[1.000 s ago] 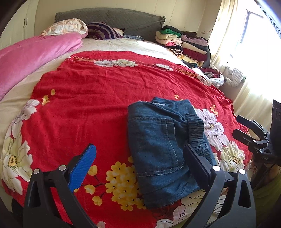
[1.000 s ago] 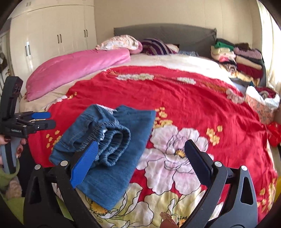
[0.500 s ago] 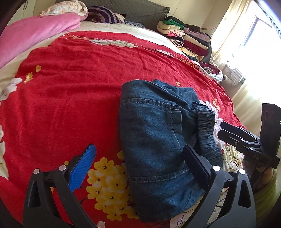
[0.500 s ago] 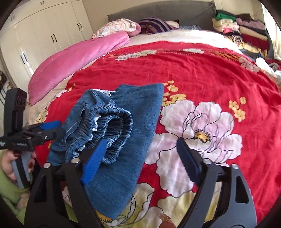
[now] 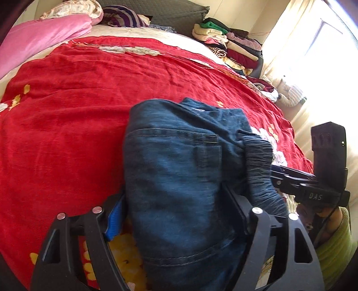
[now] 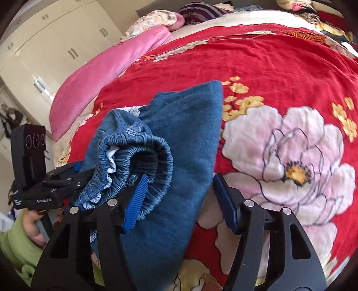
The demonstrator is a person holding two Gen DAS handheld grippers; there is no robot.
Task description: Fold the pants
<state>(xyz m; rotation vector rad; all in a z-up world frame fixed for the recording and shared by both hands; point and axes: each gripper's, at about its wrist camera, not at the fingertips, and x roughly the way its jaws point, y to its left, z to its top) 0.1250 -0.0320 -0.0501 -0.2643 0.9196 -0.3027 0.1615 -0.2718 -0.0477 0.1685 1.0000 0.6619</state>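
Observation:
The folded blue denim pants [image 5: 179, 174] lie on the red flowered bedspread [image 5: 67, 116] near the bed's front edge. My left gripper [image 5: 176, 208] straddles the folded bundle, its fingers pressed against both sides of it. In the right wrist view the pants [image 6: 179, 138] show their elastic waistband [image 6: 143, 156] rolled at the left. My right gripper [image 6: 179, 199] has its fingers around the bundle's right part, the blue pad [image 6: 136, 199] against the waistband, and is narrowing. The left gripper also shows in the right wrist view [image 6: 67, 176], and the right gripper in the left wrist view [image 5: 277, 174].
A pink quilt [image 5: 38, 44] lies along the left side of the bed. Pillows [image 5: 125, 18] rest against the grey headboard. A stack of folded clothes [image 5: 226, 42] stands at the back right by a bright window. White wardrobes [image 6: 56, 51] line the left wall.
Both grippers moved forward and down onto the folded pants. Their fingers went from wide open in the air to closing around the bundle from opposite sides.

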